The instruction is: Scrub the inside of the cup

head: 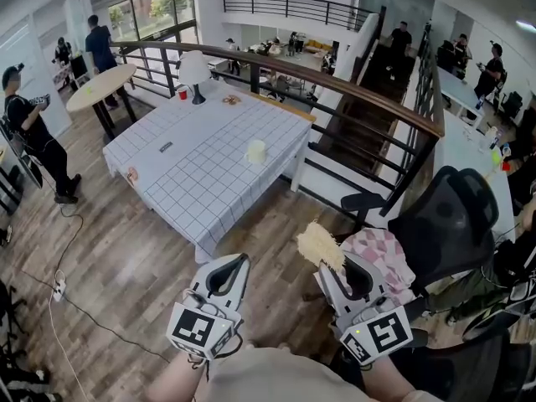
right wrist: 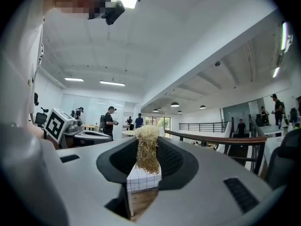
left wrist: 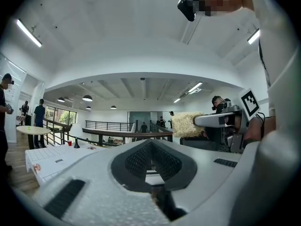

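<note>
Closest to me, both grippers are held level, side by side over the wood floor [head: 126, 275], well short of the table. The left gripper [head: 244, 259] has its jaws pressed together with nothing between them. The right gripper [head: 325, 266] is clamped on a straw-coloured fibrous scrubber [head: 319, 244], and the bushy end pokes out past the jaw tips. From the left gripper view I can see that scrubber sticking out sideways off to the right. Just to the right of the right gripper there's a black office chair [head: 452, 220] with a pink checked cloth [head: 383, 256] draped on it. A bit further out is the table [head: 193, 182] with a white grid cloth. The cup [head: 255, 151], cream-coloured and upright, sits on it near the right edge, closer to the far right corner than the near one, so it's well apart from both grippers. Up at the table's far edge there's a white lamp [head: 194, 68] with a red cup [head: 182, 93] just beside it, and a small dark thing [head: 166, 147] lies toward the left edge, too small for me to tell what it is. A curved railing [head: 335, 82] runs behind the table. Past that there's a round table [head: 100, 86] on the left, plus people standing around the office in the background.
</note>
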